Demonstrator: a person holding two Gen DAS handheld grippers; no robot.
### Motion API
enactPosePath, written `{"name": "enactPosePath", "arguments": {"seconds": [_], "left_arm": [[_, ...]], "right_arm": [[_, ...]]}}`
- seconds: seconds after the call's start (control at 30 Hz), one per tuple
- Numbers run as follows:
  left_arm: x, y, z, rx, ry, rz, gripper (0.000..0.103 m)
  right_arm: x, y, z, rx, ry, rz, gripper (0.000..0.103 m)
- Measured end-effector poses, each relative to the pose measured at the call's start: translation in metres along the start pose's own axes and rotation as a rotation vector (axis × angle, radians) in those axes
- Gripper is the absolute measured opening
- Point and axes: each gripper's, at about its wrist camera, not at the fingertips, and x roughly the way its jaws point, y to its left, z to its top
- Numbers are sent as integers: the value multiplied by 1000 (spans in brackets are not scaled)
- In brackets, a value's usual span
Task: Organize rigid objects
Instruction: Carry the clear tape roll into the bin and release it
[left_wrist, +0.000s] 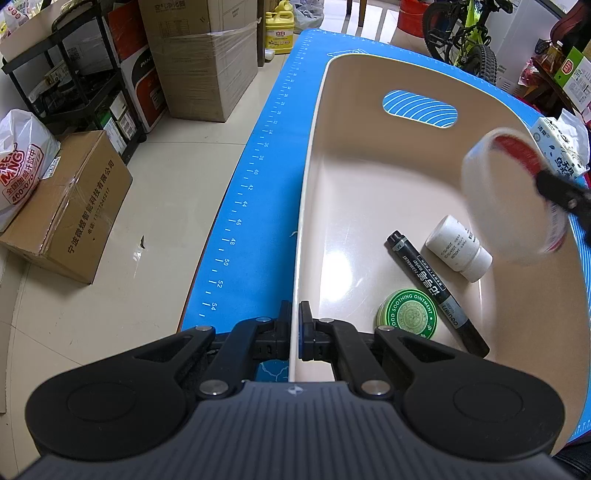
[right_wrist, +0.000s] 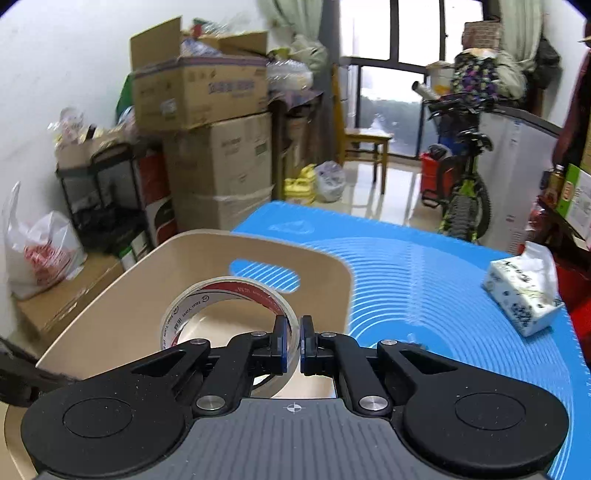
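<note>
A cream plastic bin stands on a blue mat. My left gripper is shut on the bin's near rim, one finger on each side of the wall. On the bin's floor lie a black marker, a white pill bottle and a green ointment tin. My right gripper is shut on the wall of a clear tape roll with a red core. It holds the roll in the air over the bin. The tape roll looks blurred in the left wrist view.
A tissue pack lies on the mat at the right. Cardboard boxes, a black shelf and a white bag stand on the floor left of the table. A bicycle is behind the table.
</note>
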Motion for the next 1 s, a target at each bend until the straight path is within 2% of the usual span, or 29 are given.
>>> {"name": "enactPosePath", "arguments": {"seconds": [0.53,0.67,0.77,0.8,0.9,0.93,1.0], "left_arm": [[0,0,0,0,0,1,4],[0,0,0,0,0,0,4],[0,0,0,0,0,0,4],[0,0,0,0,0,0,4],[0,0,0,0,0,-1,4],[0,0,0,-1,0,-1,4],[0,0,0,-1,0,-2,4]], "right_arm": [[33,37,-13,-116,206,40,17],[34,39,-13,-122,228,33,19],[32,36,-14,-111,226,32,26],[32,36,-13,-104,218,38,36],[28,35,-12,-99,203,51,43],[27,35,-12,-104,197,53,53],[21,35,-12,-109,170,49,63]]}}
